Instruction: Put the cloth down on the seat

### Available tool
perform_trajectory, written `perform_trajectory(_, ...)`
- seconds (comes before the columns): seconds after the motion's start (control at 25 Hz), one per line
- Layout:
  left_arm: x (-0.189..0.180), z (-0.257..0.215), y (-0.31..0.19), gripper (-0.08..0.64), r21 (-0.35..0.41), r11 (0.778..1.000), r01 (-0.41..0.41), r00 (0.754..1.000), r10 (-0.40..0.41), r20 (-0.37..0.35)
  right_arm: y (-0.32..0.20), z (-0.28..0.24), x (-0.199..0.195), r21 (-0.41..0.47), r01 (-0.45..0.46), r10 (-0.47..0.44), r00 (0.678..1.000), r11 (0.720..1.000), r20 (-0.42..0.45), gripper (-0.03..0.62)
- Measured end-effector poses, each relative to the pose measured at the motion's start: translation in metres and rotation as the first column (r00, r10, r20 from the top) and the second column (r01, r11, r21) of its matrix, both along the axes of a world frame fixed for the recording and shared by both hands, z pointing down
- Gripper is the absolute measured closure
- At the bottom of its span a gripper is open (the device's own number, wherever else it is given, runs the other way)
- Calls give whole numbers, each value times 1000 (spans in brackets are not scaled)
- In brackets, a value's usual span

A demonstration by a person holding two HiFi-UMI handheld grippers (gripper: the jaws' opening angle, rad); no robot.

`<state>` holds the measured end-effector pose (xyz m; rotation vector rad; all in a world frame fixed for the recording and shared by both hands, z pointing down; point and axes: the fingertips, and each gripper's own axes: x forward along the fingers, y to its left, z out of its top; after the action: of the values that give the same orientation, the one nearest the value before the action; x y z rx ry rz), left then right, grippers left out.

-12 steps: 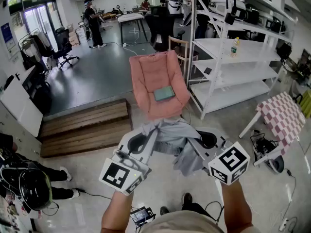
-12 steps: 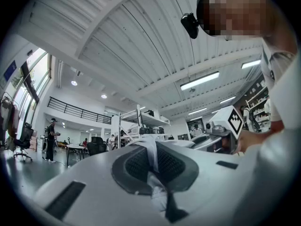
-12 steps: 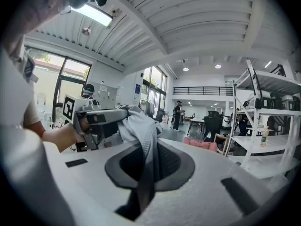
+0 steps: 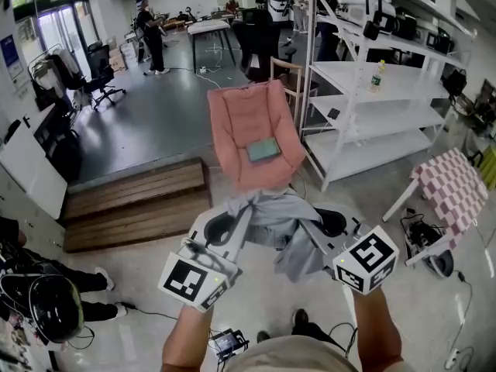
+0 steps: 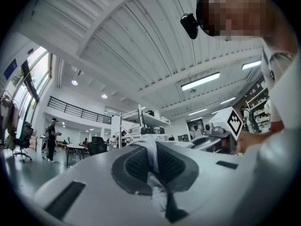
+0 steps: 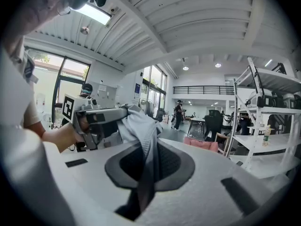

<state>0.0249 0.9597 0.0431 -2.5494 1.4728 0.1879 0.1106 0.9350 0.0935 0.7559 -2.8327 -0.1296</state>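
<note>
**Two grippers, one cloth, short of the seat**

Two pinches carry the cloth [image 4: 273, 222] right now, one at each end. It's a grey, crumpled piece slung in the air between the grippers, sagging in the middle, with a loose fold hanging lowest near the right-hand end. It sits on nothing yet, and in the head view it hangs short of the seat's front edge.

Over to the left gripper [image 4: 222, 228]: its jaws are closed on a thin pleat of the fabric, which runs straight up between the pads. The right gripper [image 4: 328, 223] matches it, jaws clamped on a thicker bunch, and from there the cloth stretches across towards the other gripper.

How will it handle? By the look of that droop it's light, limp and quite unbreakable, with no stiffness to hold any shape. Let go and it should simply slump where it falls. The left pinch looks slim, so a tug could slide the fabric out. The best hold, I'd say, is just what we see: the two ends, kept apart so the piece stays open.

Ahead stands the seat [image 4: 246, 122], a pink padded chair. A flat teal thing [image 4: 262, 149] lies on its cushion towards the right side, and the cloth may well land over that. A wooden step [image 4: 136, 200] lies to the left and white shelves [image 4: 372, 118] stand to the right.
</note>
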Motion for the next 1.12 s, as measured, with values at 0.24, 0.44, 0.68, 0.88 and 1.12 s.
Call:
perform_trajectory(0.24, -5, 7, -17, 546, -9, 1000, -1, 1000, 1, -2, -16, 8, -6, -14, 7, -7, 1000, 1000, -2, 572)
perform_trajectory(0.44, 1, 15, -48, 546, -24, 1000, 9, 1000, -9, 10, -51, 17, -1, -36, 21, -20, 1000, 999, 20, 572)
perform_trajectory(0.68, 11, 22, -107, 546, -52, 997, 51, 999, -50, 17, -112, 21, 8, -70, 66, -61, 996, 995, 65, 571)
perform_trajectory(0.88, 20, 20, -163, 546, -65, 994, 86, 996, -85, 15, -168, 20, 15, -78, 104, -99, 993, 992, 60, 571)
perform_trajectory(1.12, 27, 28, -221, 546, -79, 989, 126, 992, -126, 11, -229, 27, 21, -88, 143, -138, 989, 986, 58, 571)
